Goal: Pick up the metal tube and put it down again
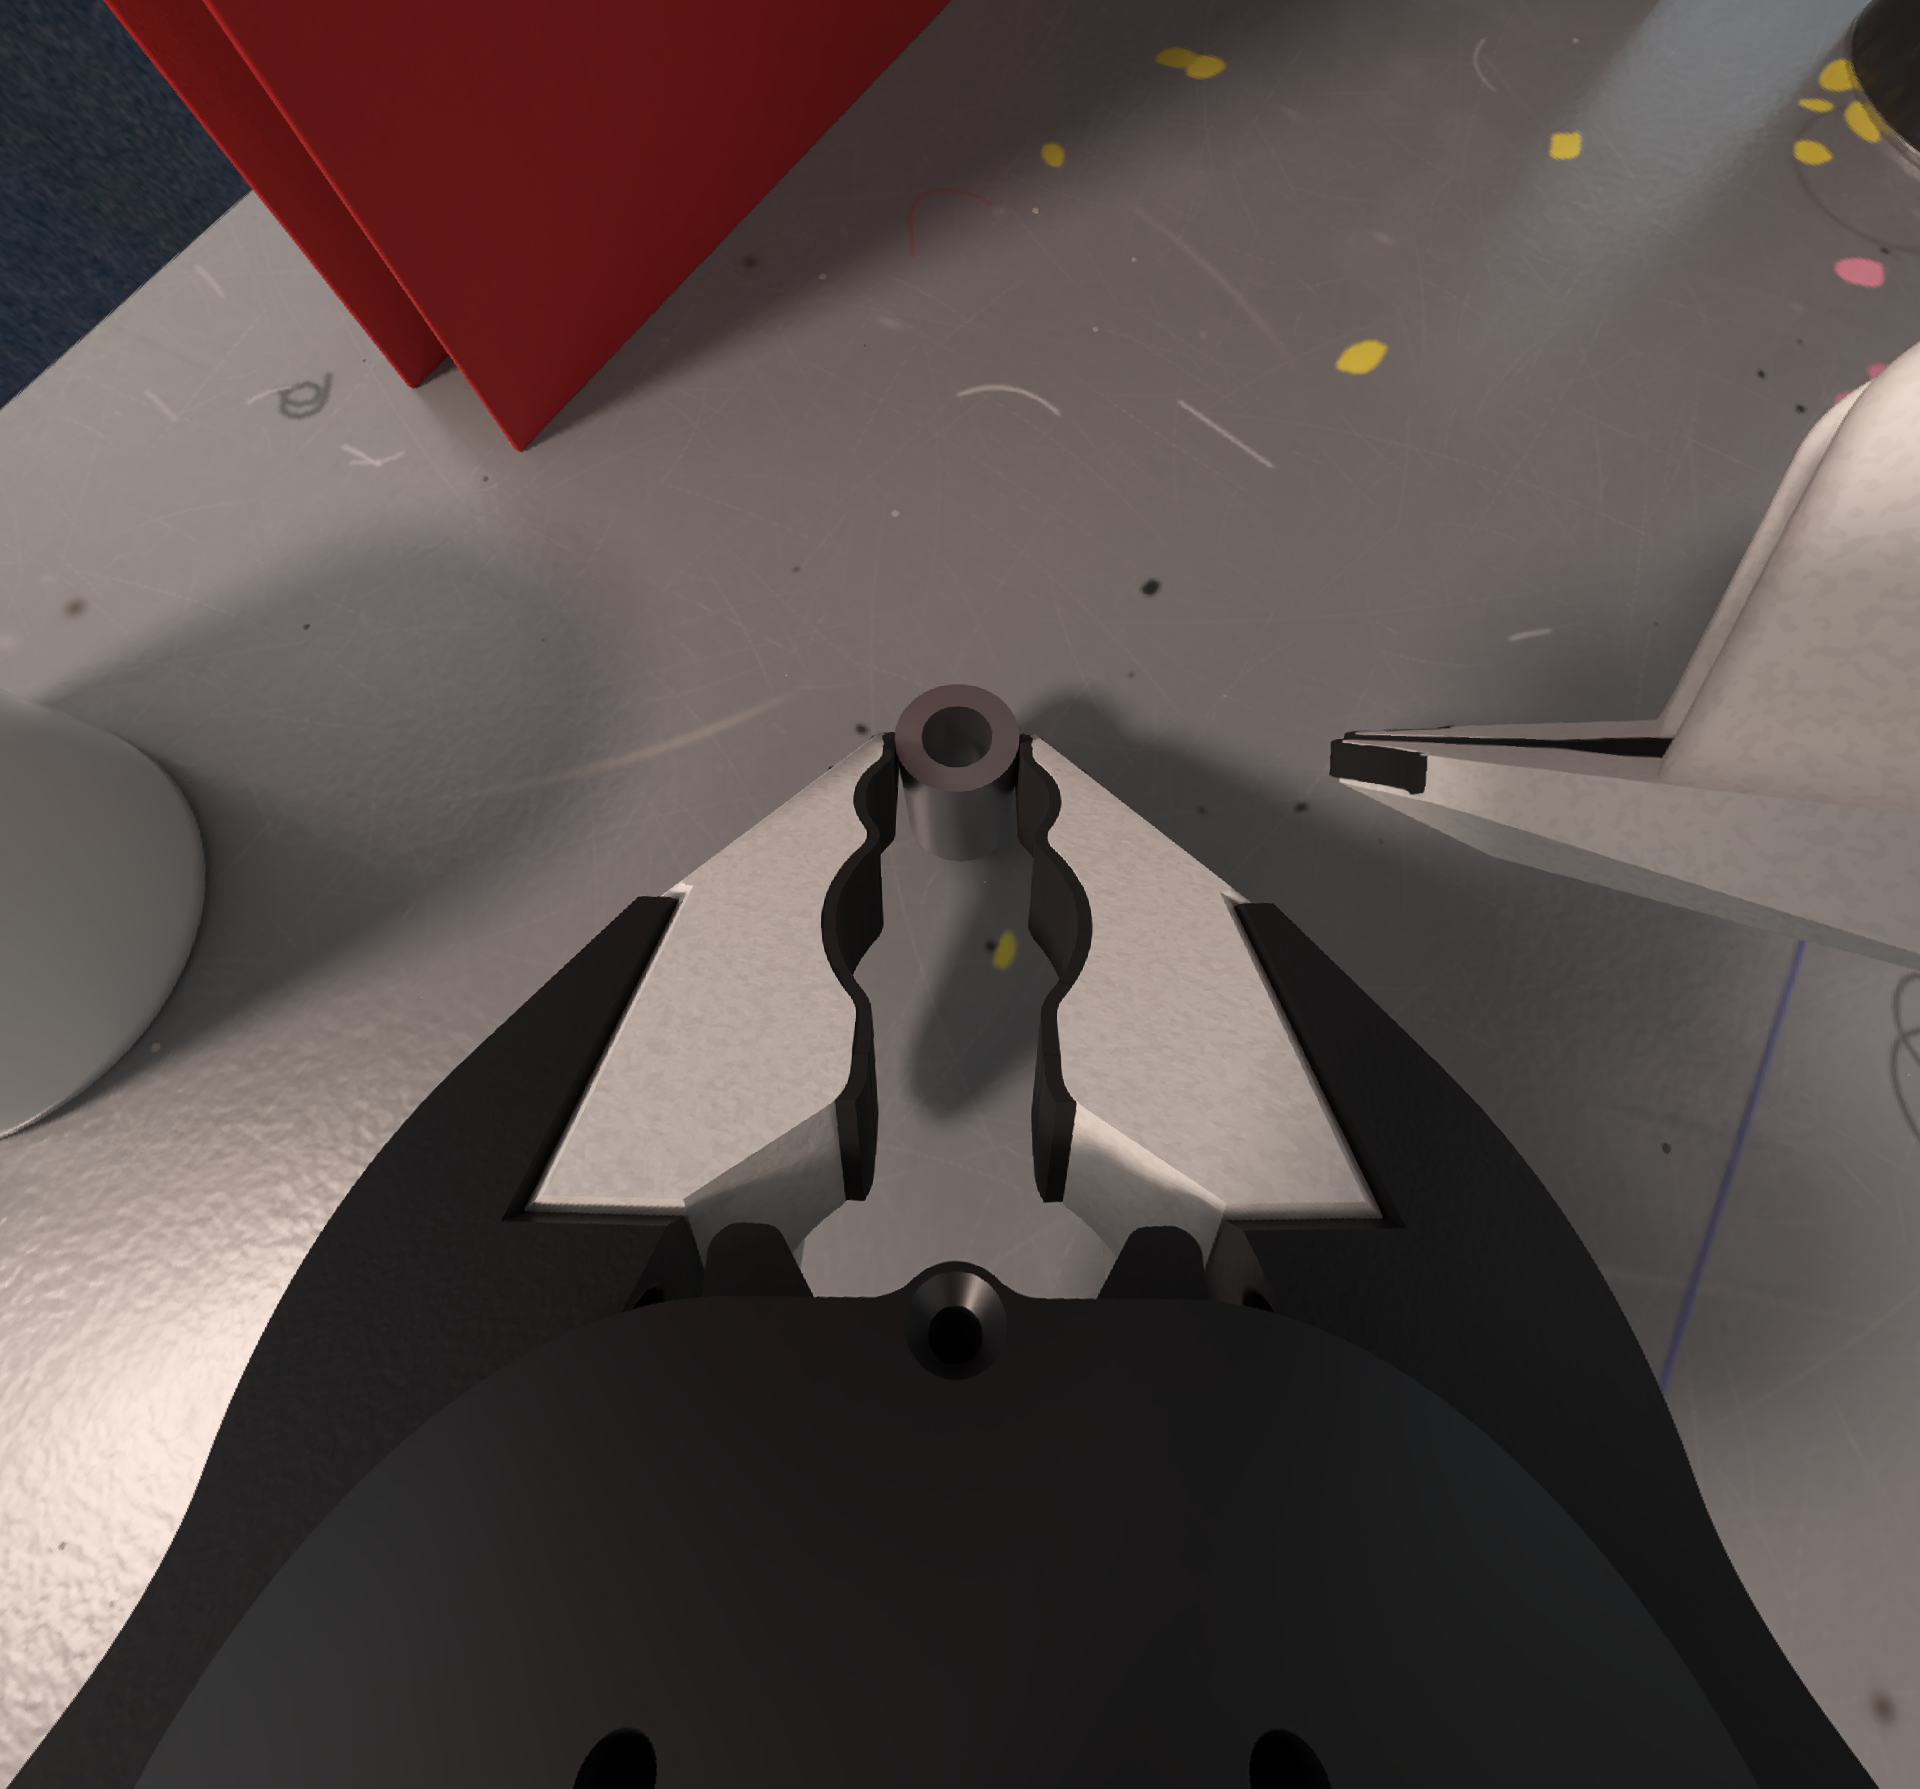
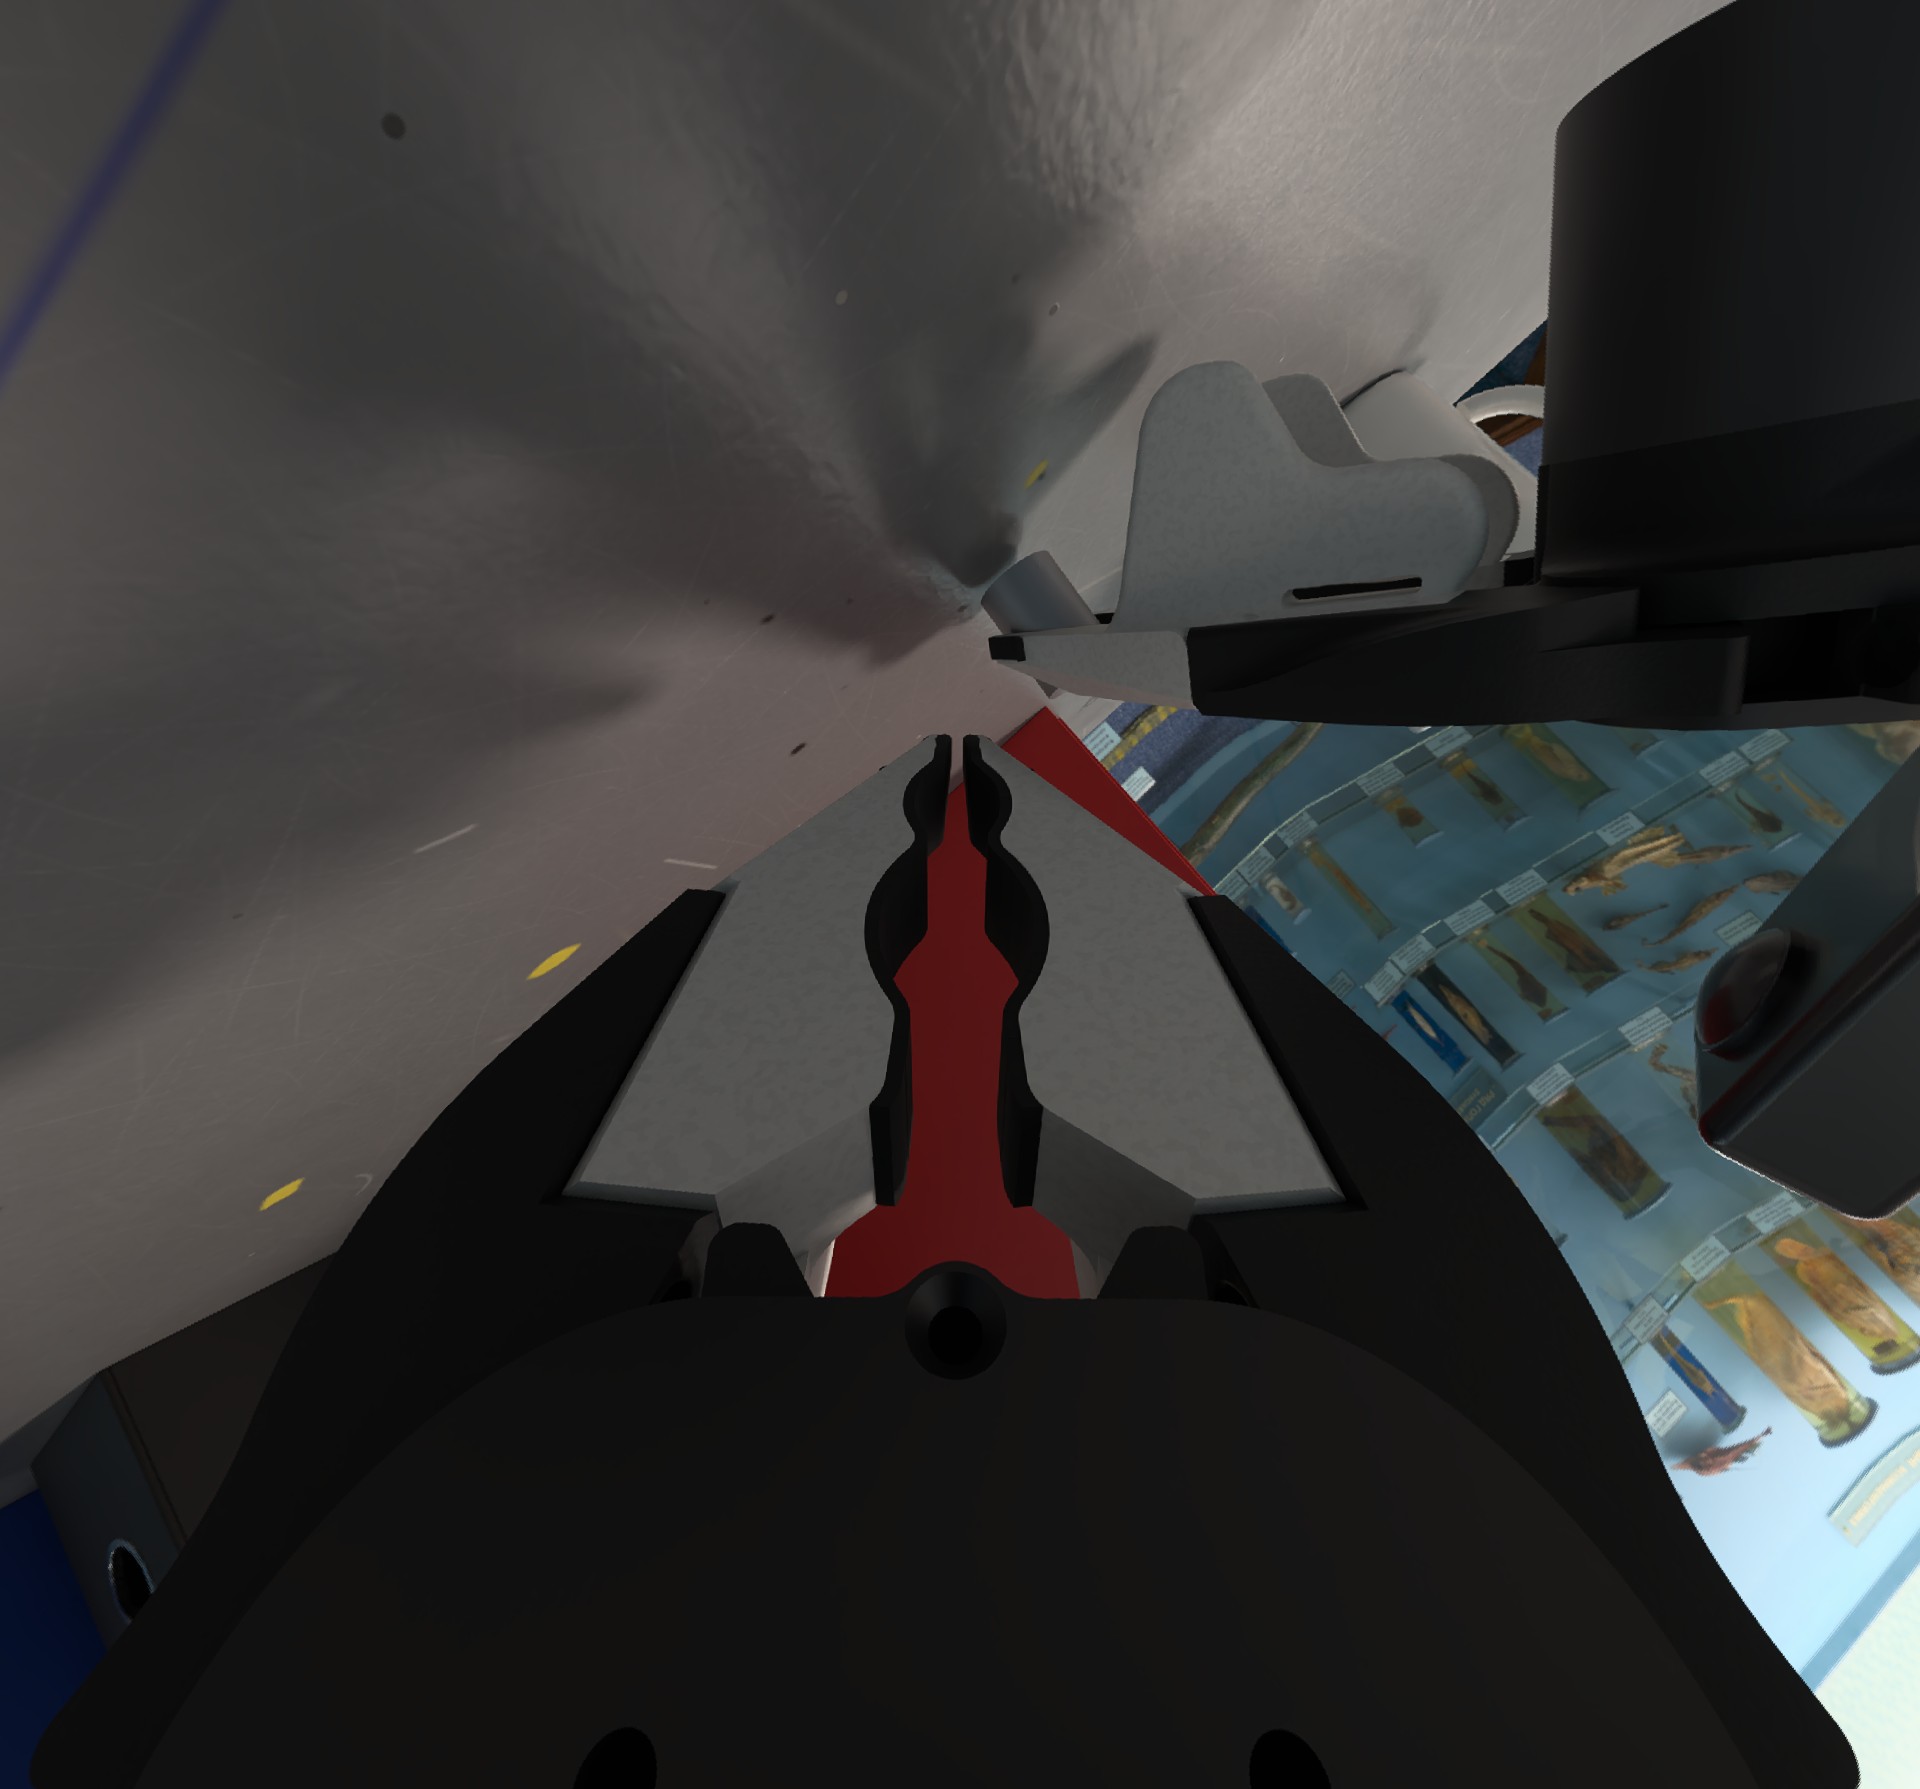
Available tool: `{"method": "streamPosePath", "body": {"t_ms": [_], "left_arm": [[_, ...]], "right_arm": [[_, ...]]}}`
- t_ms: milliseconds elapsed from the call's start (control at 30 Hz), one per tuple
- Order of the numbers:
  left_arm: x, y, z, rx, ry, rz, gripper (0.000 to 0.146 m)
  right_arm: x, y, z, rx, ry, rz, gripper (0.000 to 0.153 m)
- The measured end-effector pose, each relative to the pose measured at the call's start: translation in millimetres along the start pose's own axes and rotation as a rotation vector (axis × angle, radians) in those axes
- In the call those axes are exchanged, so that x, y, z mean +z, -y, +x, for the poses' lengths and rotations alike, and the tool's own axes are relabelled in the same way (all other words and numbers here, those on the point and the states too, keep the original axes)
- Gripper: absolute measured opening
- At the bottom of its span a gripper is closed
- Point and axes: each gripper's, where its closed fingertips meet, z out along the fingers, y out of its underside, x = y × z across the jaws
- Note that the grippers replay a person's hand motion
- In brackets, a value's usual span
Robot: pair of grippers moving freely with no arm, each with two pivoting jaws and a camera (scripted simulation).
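The metal tube [image 1: 956,809] is a short grey hollow cylinder standing upright, its open end toward the left wrist camera. My left gripper [image 1: 956,752] is shut on it, with both fingertips pressing its sides near the top. The tube's lower end is just above or on the grey table [image 1: 1039,513]; I cannot tell which. In the right wrist view the tube [image 2: 1029,591] shows at the tips of the left gripper [image 2: 1023,622]. My right gripper [image 2: 956,752] is shut and empty, with only a thin slit between its tips. It hovers just right of the tube in the left wrist view [image 1: 1377,765].
A large red box [image 1: 571,129] stands on the table beyond the tube. A white rounded object [image 1: 83,908] is at the left edge and a dark jar [image 1: 1886,77] at the top right. Yellow and pink paint specks dot the scratched table.
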Motion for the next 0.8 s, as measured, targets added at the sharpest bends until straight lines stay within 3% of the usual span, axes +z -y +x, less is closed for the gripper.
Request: {"method": "streamPosePath", "body": {"t_ms": [800], "left_arm": [[0.6,0.5,0.2,0.004,0.007,-0.002,0.022]], "right_arm": [[2.7,2.9,-1.0,-0.025,-0.025,-0.047,0.002]]}}
